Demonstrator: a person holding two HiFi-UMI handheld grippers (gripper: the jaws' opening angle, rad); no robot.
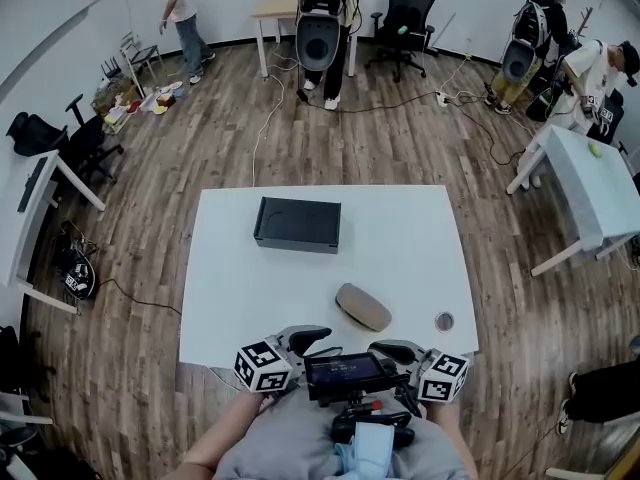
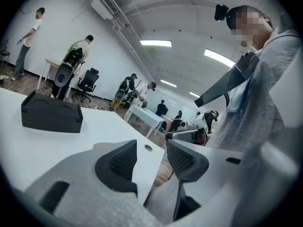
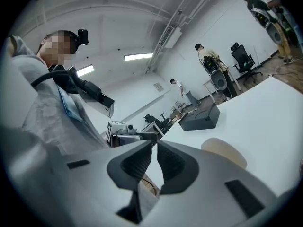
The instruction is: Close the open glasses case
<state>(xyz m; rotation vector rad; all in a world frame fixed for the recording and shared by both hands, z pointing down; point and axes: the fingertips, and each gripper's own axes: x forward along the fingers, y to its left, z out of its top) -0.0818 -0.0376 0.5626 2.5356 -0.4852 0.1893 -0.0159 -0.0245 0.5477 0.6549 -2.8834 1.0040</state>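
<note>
The beige oval glasses case point(image 1: 363, 306) lies with its lid down on the white table point(image 1: 410, 238), near the front edge. In the right gripper view the glasses case point(image 3: 226, 153) shows just past the right jaw. Both grippers are held low at the table's near edge, close to the person's body and apart from the case. My left gripper point(image 1: 305, 339) point(image 2: 151, 157) is open, with nothing between its pads. My right gripper point(image 1: 392, 349) point(image 3: 154, 145) has its jaw tips almost touching and holds nothing.
A black box point(image 1: 297, 224) point(image 2: 51, 112) point(image 3: 199, 118) stands farther back on the table. A small round metal piece point(image 1: 444, 321) point(image 2: 148, 147) sits near the front right corner. A black device with a screen point(image 1: 345, 371) hangs at the person's chest. People, chairs and other tables stand around the room.
</note>
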